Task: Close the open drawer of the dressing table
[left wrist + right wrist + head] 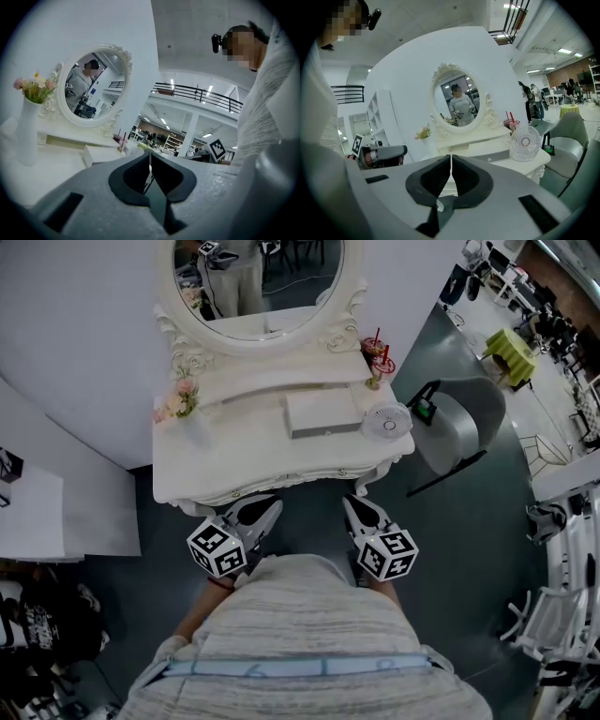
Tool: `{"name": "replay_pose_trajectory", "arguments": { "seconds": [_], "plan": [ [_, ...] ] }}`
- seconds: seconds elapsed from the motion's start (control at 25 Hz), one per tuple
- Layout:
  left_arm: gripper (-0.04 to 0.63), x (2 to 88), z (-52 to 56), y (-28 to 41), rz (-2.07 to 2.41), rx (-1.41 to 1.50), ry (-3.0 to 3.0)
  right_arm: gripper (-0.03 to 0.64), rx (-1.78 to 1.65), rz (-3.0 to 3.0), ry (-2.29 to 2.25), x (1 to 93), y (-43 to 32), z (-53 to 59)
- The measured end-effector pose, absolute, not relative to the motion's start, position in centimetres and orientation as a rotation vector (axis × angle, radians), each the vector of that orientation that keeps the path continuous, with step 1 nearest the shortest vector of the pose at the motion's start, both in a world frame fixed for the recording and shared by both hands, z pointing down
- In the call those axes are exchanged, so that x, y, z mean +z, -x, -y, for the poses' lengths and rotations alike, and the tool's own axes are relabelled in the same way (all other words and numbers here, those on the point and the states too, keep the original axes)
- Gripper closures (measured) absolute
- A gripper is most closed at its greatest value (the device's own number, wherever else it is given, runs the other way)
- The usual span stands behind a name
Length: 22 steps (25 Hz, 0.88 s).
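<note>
Wall (75, 334): we are seeing white, ahead of the jaws.
Floor (469, 549): we are seeing dark grey, below them.
Chair (461, 426): grey, standing to their right.

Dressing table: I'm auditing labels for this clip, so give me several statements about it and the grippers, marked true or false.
1. The drawer on the dressing table stands pulled out. True.
2. The fan stands at the dressing table's left end. False: it stands at the right end; the flower vase is at the left.
3. The left gripper and the right gripper both have jaws together, holding nothing. True.
4. The right gripper is touching the drawer. False: it is before the front edge, apart from the drawer.
</note>
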<state>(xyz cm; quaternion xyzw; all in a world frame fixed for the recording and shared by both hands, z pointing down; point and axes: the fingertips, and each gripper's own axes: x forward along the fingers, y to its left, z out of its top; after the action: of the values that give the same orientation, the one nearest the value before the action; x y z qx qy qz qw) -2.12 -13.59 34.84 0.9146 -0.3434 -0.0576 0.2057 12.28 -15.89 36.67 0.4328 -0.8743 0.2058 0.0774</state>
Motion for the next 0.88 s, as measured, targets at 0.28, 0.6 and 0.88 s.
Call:
{"name": "replay_pose_trajectory", "arguments": {
  "seconds": [0.28,0.6,0.88],
  "plan": [
    [0.571,34.9,12.9,1.5,0.938,-0.126,-2.572,0.604,0.624,2.636,-1.260,36.6,-11.5,14.6],
    [0.571,34.7,12.9,1.1,0.923,-0.106,-2.581,0.607,0.614,2.649,-1.218,36.3,-11.0,14.6],
    [0.571,34.9,13.1,0.6,0.894,-0.104,-2.582,0.607,0.622,2.656,-1.217,36.3,-11.0,14.8]
  ]
}}
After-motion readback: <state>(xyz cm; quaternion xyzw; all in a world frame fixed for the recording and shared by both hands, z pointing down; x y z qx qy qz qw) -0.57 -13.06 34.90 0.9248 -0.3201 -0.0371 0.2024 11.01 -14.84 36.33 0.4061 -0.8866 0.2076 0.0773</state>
